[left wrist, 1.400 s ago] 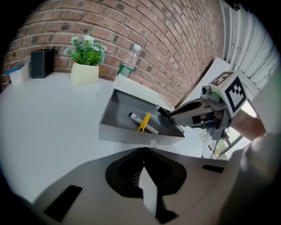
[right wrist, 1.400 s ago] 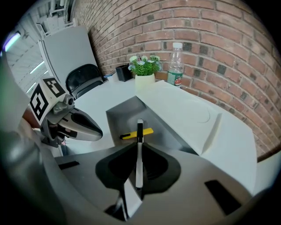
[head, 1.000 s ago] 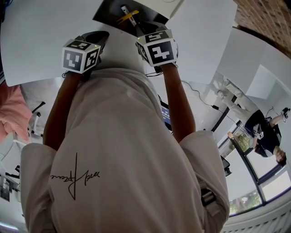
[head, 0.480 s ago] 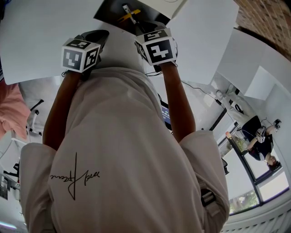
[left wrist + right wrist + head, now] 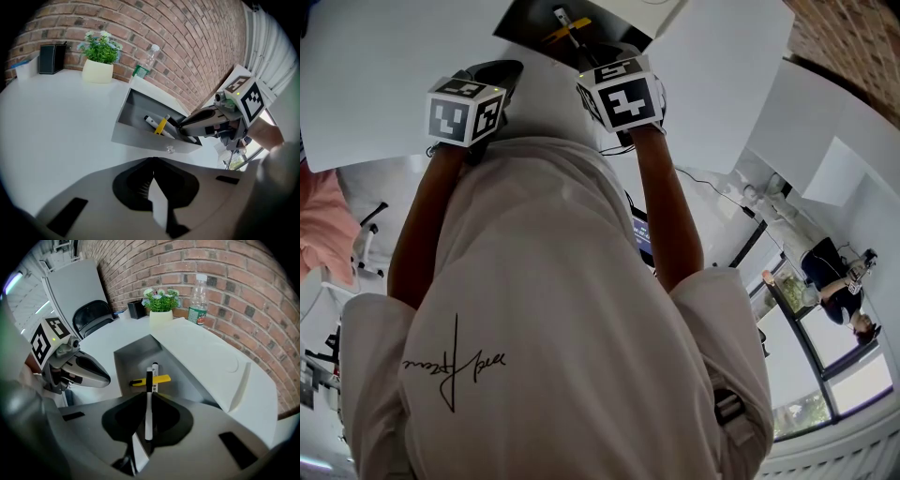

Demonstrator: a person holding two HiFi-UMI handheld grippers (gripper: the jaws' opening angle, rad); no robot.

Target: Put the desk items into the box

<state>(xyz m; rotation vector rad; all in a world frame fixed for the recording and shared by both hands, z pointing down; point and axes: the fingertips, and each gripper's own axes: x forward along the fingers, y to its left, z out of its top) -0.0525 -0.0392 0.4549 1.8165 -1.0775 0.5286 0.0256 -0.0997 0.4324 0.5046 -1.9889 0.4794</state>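
An open grey box [image 5: 140, 133] stands on the white desk, also in the right gripper view as the box [image 5: 136, 355] and at the top of the head view as the box [image 5: 525, 23]. Inside lie a white marker [image 5: 151, 121] and a yellow item [image 5: 161, 126]. My right gripper [image 5: 149, 397] is shut on a white pen [image 5: 148, 420] with a black end, pointing over the box's near wall; from the left side it shows as the right gripper [image 5: 182, 129] at the box rim. My left gripper [image 5: 152, 160] is shut with nothing in it, on the desk short of the box.
The box's white lid [image 5: 206, 357] lies open to the right. A potted plant [image 5: 98, 58], water bottle [image 5: 143, 61] and black holder [image 5: 51, 58] stand along the brick wall. A small clear pin [image 5: 170, 149] lies by the box front. A black chair [image 5: 93, 312] stands at the left.
My right gripper has edged slightly forward towards the box with the pen. The left gripper has hardly moved.
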